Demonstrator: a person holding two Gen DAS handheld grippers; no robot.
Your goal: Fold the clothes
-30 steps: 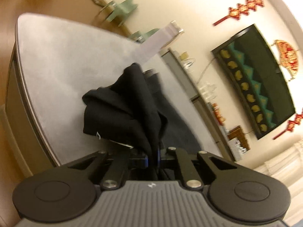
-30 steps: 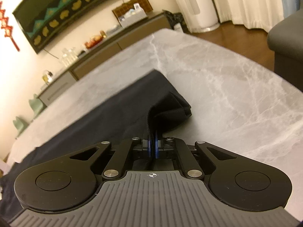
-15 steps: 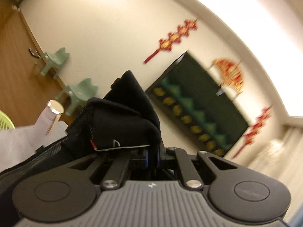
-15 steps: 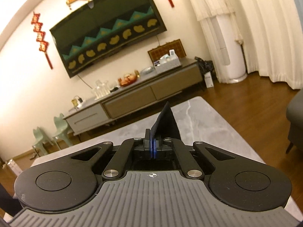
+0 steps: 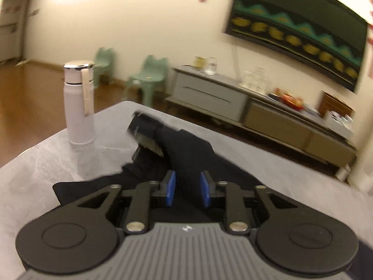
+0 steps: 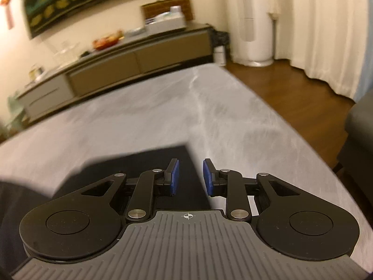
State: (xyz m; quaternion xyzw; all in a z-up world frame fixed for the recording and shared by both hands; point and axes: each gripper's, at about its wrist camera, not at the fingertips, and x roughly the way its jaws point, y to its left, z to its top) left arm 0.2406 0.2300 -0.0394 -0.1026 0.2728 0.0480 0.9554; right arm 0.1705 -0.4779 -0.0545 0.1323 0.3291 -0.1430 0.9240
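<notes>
A black garment point(image 5: 186, 147) lies bunched on the grey marble table point(image 5: 46, 163), with a waistband end sticking up toward the far edge. My left gripper point(image 5: 186, 186) is open just above it, blue pads apart, with cloth between and under the fingers. In the right wrist view a flat corner of the same black garment point(image 6: 144, 165) lies on the table point(image 6: 163, 116). My right gripper point(image 6: 191, 177) is open right over that corner's edge and holds nothing.
A white bottle point(image 5: 79, 102) with a silver cap stands on the table's far left corner near the garment. A long sideboard point(image 5: 256, 107) runs along the wall behind, with two green chairs point(image 5: 151, 79). A dark sofa point(image 6: 359, 140) stands at the table's right.
Both grippers were shut on the black garment and lifted it. Now both have come down to the table and opened, and the garment lies released on the surface.
</notes>
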